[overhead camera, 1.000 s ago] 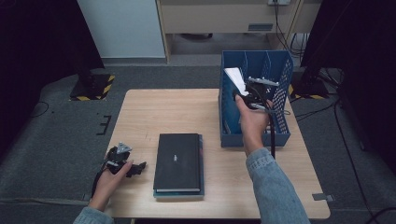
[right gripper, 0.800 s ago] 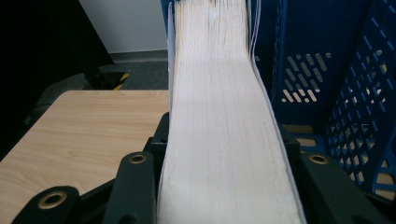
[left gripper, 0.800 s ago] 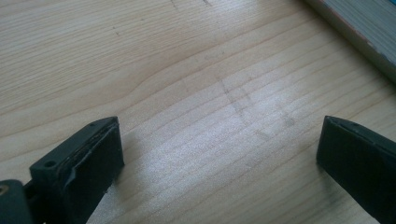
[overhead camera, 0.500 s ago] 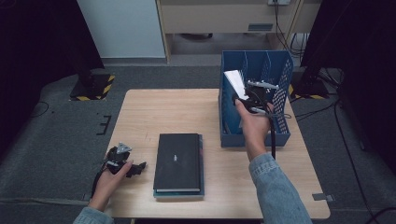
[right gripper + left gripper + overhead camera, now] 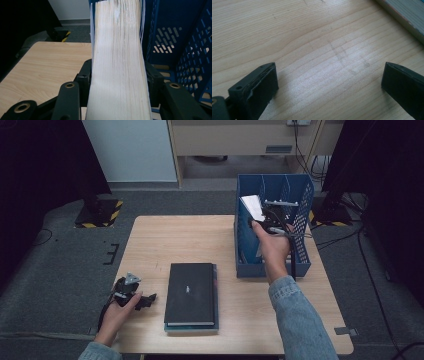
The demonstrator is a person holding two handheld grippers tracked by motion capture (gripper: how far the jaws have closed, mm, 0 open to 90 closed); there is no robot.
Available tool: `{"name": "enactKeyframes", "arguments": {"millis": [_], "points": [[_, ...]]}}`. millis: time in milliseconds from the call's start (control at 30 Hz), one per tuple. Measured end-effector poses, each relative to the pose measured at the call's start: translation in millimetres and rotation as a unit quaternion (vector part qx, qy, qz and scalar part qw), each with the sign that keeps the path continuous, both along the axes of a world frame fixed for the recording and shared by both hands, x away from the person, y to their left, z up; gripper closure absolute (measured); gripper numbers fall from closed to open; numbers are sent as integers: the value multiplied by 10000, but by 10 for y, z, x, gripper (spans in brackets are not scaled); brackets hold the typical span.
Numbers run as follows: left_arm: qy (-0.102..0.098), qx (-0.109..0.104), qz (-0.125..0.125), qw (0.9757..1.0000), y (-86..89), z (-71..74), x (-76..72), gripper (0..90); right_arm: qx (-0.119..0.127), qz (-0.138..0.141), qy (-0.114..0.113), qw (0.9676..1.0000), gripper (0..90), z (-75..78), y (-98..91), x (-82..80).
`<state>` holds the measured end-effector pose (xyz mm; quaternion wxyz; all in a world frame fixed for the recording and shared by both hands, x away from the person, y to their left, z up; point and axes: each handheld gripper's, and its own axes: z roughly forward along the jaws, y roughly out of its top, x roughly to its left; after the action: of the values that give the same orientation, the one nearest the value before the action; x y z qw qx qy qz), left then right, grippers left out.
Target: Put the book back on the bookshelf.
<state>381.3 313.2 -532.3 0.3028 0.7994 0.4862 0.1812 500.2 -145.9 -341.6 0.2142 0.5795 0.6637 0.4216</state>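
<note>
Right gripper view looks straight along a thick book [image 5: 120,65], page edges facing the camera, standing upright between the black fingers [image 5: 83,82]. The fingers sit against its two covers, so the book seems held, though they have just been easing apart and the grip may be loosening. Beyond the fingers and to one side rises the perforated wall of the blue file rack [image 5: 175,42]; the counter [image 5: 45,67] stretches away on the other side.

From the high view, the right gripper [image 5: 267,217] hovers over the rack [image 5: 300,245] with the book [image 5: 252,206] tilted, its top leaning out past the fingers toward the rack's near-left corner. My guess is the book is being lowered into one of the slots.

To do this well, I'd say the book should be brought upright first, lined up with the dividers, and sunk until its bottom edge rests on the rack floor before the fingers spread fully. Letting go while it leans could tip it against a divider or out over the wall.

The left gripper [image 5: 131,295] rests on the counter [image 5: 190,240], fingers wide apart with bare wood between them [image 5: 254,92]; just beyond them lies a stack of two more books [image 5: 191,296].
</note>
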Motion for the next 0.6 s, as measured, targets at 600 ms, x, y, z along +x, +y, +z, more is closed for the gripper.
{"name": "enactKeyframes", "arguments": {"millis": [600], "points": [[-2,3,-7,10000,0,0,1,0,-25,-154,40,9999,587,21,-6,43]]}}
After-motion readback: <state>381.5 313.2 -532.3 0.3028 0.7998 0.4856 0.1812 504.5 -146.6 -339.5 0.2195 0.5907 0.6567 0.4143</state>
